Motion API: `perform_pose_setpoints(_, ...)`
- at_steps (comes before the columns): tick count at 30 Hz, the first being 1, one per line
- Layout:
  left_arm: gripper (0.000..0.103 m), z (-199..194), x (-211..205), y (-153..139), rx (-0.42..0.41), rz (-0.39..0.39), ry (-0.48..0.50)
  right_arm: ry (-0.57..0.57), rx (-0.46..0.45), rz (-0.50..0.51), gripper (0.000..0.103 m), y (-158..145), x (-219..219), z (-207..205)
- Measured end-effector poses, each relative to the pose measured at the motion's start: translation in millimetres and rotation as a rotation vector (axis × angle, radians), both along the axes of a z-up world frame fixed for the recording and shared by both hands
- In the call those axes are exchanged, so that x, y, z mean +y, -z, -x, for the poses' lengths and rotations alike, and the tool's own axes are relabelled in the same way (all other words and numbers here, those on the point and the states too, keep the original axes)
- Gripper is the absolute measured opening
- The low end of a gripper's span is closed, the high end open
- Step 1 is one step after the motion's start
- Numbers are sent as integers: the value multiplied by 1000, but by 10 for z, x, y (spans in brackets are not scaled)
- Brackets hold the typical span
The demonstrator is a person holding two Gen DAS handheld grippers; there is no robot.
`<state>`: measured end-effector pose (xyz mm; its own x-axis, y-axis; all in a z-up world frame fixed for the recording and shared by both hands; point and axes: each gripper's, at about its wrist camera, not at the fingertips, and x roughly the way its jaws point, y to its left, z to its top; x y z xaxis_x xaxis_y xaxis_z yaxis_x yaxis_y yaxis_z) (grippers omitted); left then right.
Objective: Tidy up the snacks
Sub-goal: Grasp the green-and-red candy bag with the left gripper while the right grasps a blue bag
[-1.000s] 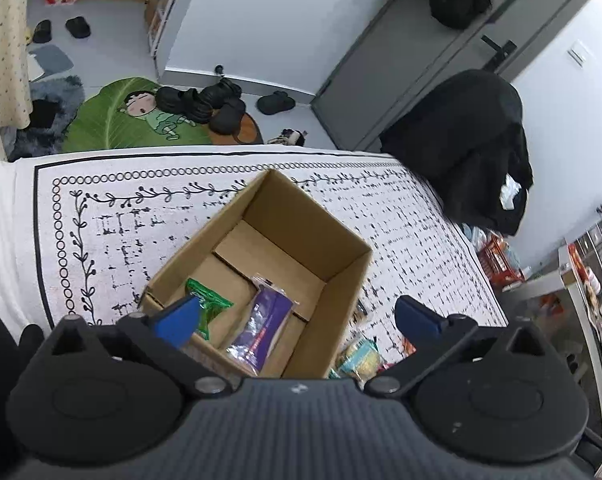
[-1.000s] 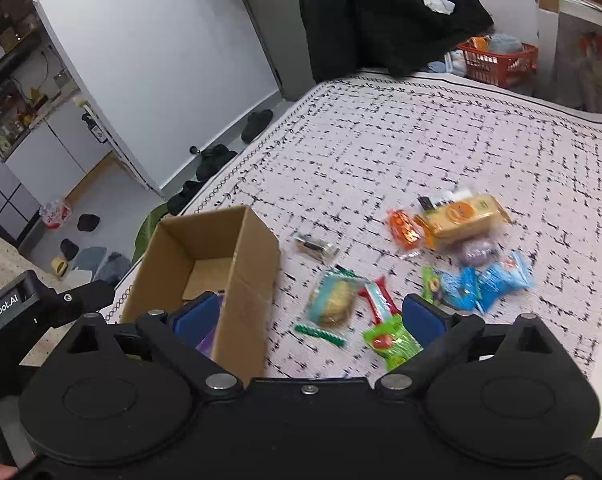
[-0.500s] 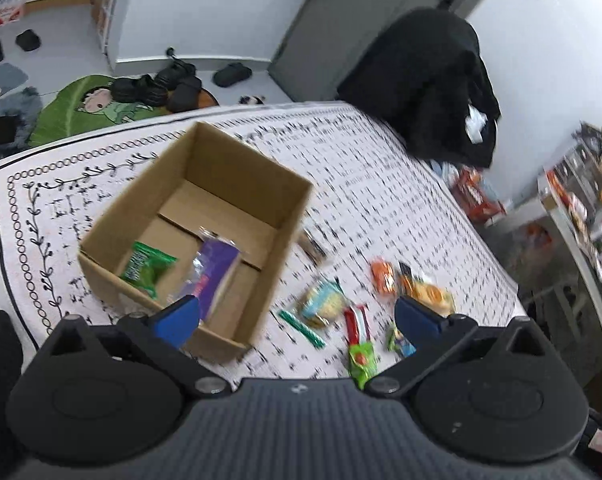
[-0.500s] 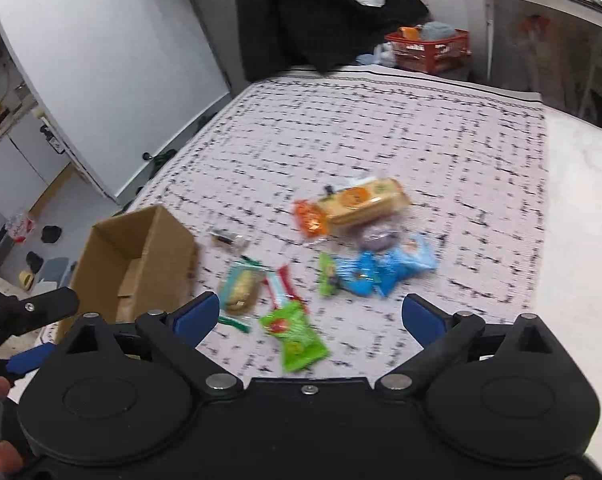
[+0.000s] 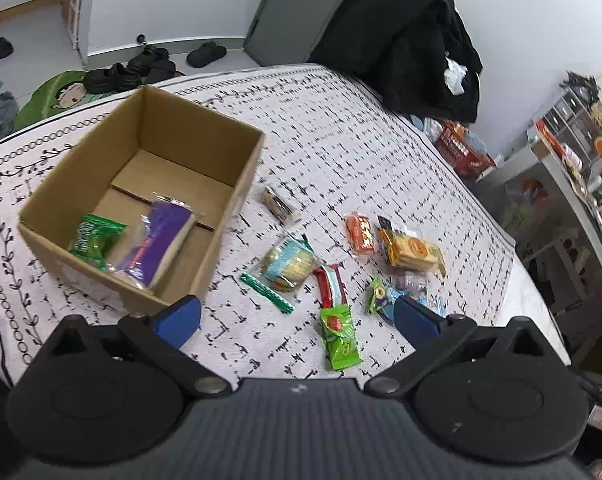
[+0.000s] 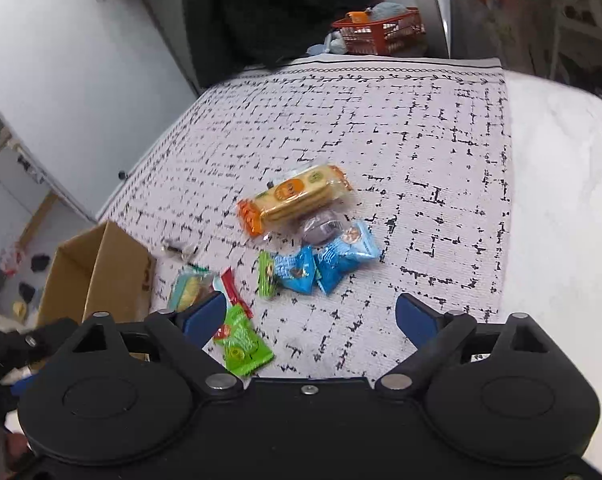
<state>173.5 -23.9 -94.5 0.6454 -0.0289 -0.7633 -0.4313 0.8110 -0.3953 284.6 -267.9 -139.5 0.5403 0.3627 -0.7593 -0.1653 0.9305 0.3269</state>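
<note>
An open cardboard box [image 5: 237, 178] stands on the patterned cloth and holds a green packet [image 5: 94, 240] and a purple packet [image 5: 157, 246]. It also shows at the left of the right wrist view [image 6: 117, 272]. Several snacks lie loose to its right: a green pouch [image 5: 339, 338], a red stick [image 5: 329, 284], a cracker pack [image 5: 411, 250], a round cake packet [image 5: 291, 266]. My left gripper [image 5: 297, 320] is open and empty above the cloth near the green pouch. My right gripper [image 6: 311, 318] is open and empty above the cloth, near blue packets [image 6: 327, 262] and the cracker pack [image 6: 297, 196].
The patterned cloth [image 6: 421, 152] covers the table, with a white edge on the right. A chair draped in black clothing [image 5: 413, 32] stands at the far end, with an orange basket [image 6: 381, 32] beside it. Shoes [image 5: 141, 68] lie on the floor.
Both grippers have swung to the right, away from the box and toward the loose snacks. The box has slid left in both views. Both stay open and empty.
</note>
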Motion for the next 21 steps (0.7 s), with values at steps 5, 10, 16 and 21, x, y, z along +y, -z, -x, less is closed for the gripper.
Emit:
perform_pose_setpoints(5,99,-101,-109,128,11,22,5,10,52,-60,79,138,-70,-132)
perform_pose_setpoints(10,89,-220,-245,274,31,31,24,56,71,-92,76,244,-142,-228)
perform_pose_setpoints(16,73,-385,-371,459,68,49,34,74,93,-121,71,352,-179,-332)
perform_pose_setpoints(21,62,-522,-484,615,96,51,51,92,122,-150,66,455,-216,-410)
